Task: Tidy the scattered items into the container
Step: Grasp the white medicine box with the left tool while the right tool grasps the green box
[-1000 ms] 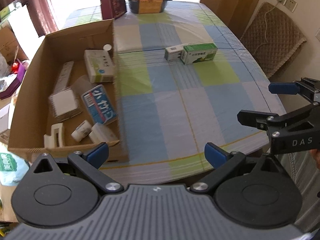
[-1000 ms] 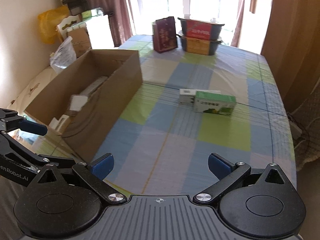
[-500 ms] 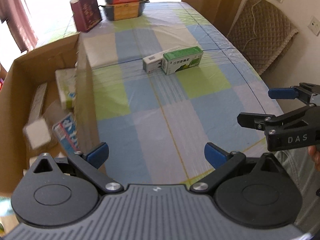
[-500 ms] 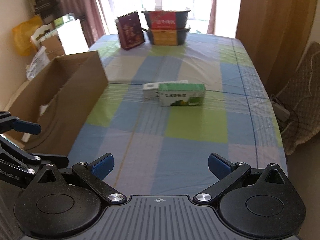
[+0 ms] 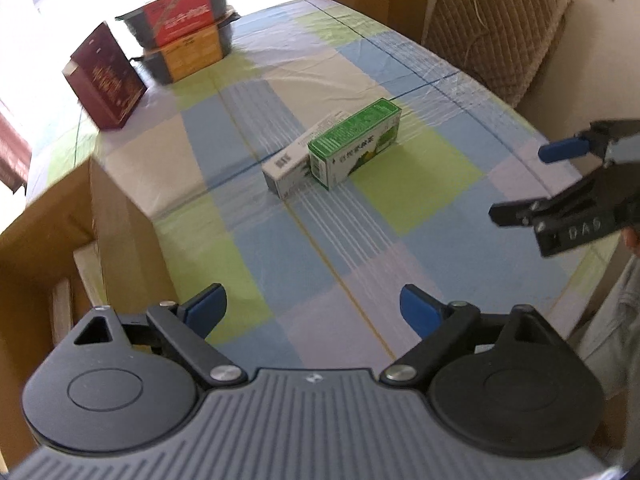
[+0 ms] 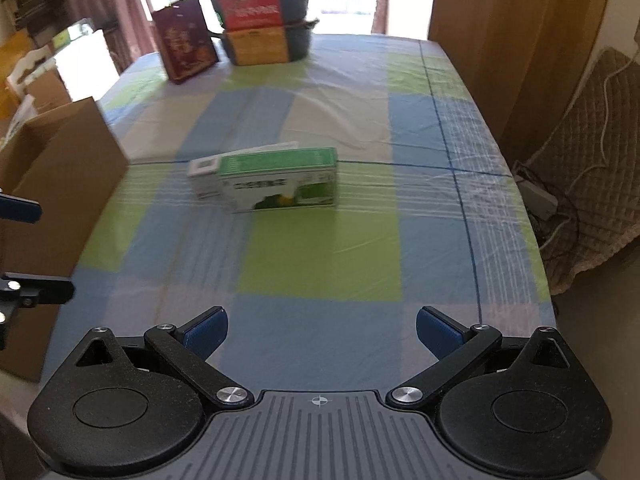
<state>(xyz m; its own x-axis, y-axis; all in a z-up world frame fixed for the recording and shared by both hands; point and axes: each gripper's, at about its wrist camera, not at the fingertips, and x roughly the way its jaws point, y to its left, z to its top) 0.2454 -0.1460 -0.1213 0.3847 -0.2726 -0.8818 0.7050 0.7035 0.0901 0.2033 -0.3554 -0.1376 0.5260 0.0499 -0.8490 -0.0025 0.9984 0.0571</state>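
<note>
- Your left gripper (image 5: 310,306) hangs over the near end of the table (image 5: 416,184); jaws wide open, nothing between them.
- Your right gripper (image 6: 320,330) is also over the near table edge; jaws wide open and empty.
- Green box (image 6: 280,184) lies on its long side mid-table, well ahead of both grippers.
- White box (image 6: 204,178) lies just behind the green box and touches it, its end sticking out to the left.
- Carton (image 5: 120,220) sits at the table's left edge; only its near wall and part of the interior show in the left view, contents unclear.
- Far end of the table: a dark red box (image 6: 186,44) standing upright beside two stacked trays (image 6: 264,24).
- Both views slightly blurred.
</note>
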